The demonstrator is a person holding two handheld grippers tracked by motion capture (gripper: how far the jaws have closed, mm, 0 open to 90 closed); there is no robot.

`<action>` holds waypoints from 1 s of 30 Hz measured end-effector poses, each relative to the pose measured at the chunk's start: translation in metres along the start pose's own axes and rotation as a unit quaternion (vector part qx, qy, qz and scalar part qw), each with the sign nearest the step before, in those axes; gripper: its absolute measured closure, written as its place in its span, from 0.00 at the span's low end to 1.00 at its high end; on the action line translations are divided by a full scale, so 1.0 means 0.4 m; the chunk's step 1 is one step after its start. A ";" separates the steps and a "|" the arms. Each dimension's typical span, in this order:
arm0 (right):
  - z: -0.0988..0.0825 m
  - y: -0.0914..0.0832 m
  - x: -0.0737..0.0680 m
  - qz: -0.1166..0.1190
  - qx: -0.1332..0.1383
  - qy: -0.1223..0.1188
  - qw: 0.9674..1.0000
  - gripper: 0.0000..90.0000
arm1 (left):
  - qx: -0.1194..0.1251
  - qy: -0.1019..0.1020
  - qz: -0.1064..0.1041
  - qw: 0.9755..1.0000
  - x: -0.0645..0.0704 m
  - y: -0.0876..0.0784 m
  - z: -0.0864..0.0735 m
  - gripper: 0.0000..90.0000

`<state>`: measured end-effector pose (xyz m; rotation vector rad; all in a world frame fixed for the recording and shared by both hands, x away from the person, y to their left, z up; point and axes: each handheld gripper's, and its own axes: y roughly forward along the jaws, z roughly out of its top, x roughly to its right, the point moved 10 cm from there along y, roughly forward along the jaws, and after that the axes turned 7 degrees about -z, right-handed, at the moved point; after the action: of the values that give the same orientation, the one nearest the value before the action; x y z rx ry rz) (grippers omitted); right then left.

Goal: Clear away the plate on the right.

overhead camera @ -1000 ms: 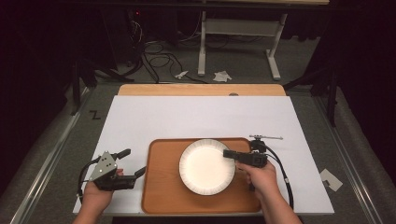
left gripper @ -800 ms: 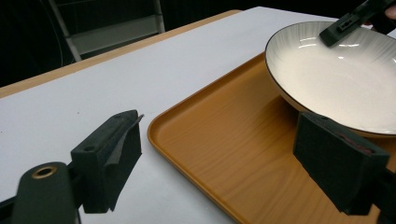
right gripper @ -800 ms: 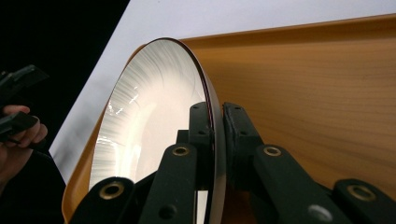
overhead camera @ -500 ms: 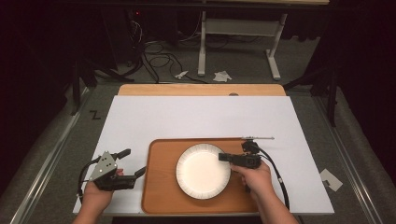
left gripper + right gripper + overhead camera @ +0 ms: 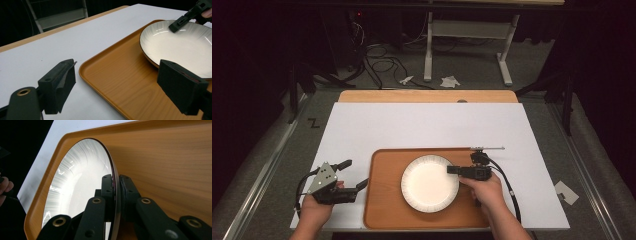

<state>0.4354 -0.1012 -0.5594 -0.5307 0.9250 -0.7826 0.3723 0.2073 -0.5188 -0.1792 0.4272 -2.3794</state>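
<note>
A white plate [image 5: 429, 183] with a dark rim lies on the brown wooden tray [image 5: 384, 200] near the table's front edge. My right gripper [image 5: 453, 169] is shut on the plate's right rim. In the right gripper view the plate [image 5: 77, 187] has its rim pinched between the two black jaws of my right gripper [image 5: 116, 185]. My left gripper [image 5: 353, 176] rests open on the white table left of the tray, holding nothing. In the left gripper view the tray [image 5: 117, 75] and plate [image 5: 180, 42] lie ahead of the spread jaws.
A white sheet [image 5: 422, 125] covers the table, with a strip of wooden tabletop [image 5: 427, 96] at the far edge. A thin metal rod [image 5: 487, 148] lies just beyond the tray's far right corner. Cables and a desk frame [image 5: 467, 35] are on the floor behind.
The plate, held by my right gripper, has shifted left and toward the near edge across the tray. My left gripper has stayed in place.
</note>
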 end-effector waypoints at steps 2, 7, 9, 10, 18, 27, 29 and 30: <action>-0.002 0.000 0.003 -0.001 -0.004 -0.002 1.000 0.93 | 0.000 0.000 0.000 1.000 0.000 0.000 0.000 0.18; -0.007 0.007 0.013 -0.009 -0.013 -0.004 1.000 0.92 | 0.000 0.000 -0.001 1.000 0.001 0.000 0.000 0.18; -0.010 0.010 0.017 -0.012 -0.016 -0.005 1.000 0.92 | 0.000 0.001 -0.001 1.000 0.001 0.000 0.000 0.18; -0.010 0.011 0.019 -0.014 -0.017 -0.005 1.000 0.91 | 0.000 0.001 -0.001 1.000 0.001 -0.001 0.000 0.18; -0.016 0.016 0.024 -0.025 -0.023 -0.016 0.999 0.87 | -0.003 0.001 -0.003 1.000 0.002 0.001 -0.001 0.18; -0.013 0.010 0.022 -0.030 -0.014 -0.023 0.999 0.77 | -0.005 0.001 -0.005 1.000 0.004 0.003 -0.004 0.18; -0.012 0.007 0.025 -0.034 -0.010 -0.026 0.999 0.74 | -0.004 0.000 -0.006 1.000 0.005 0.003 -0.003 0.18; -0.012 0.004 0.027 -0.035 -0.009 -0.030 0.999 0.73 | -0.005 0.000 -0.005 1.000 0.004 0.003 -0.004 0.18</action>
<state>0.4359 -0.1089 -0.5682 -0.6019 0.8619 -0.8178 0.3713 0.2059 -0.5205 -0.1866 0.4383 -2.3881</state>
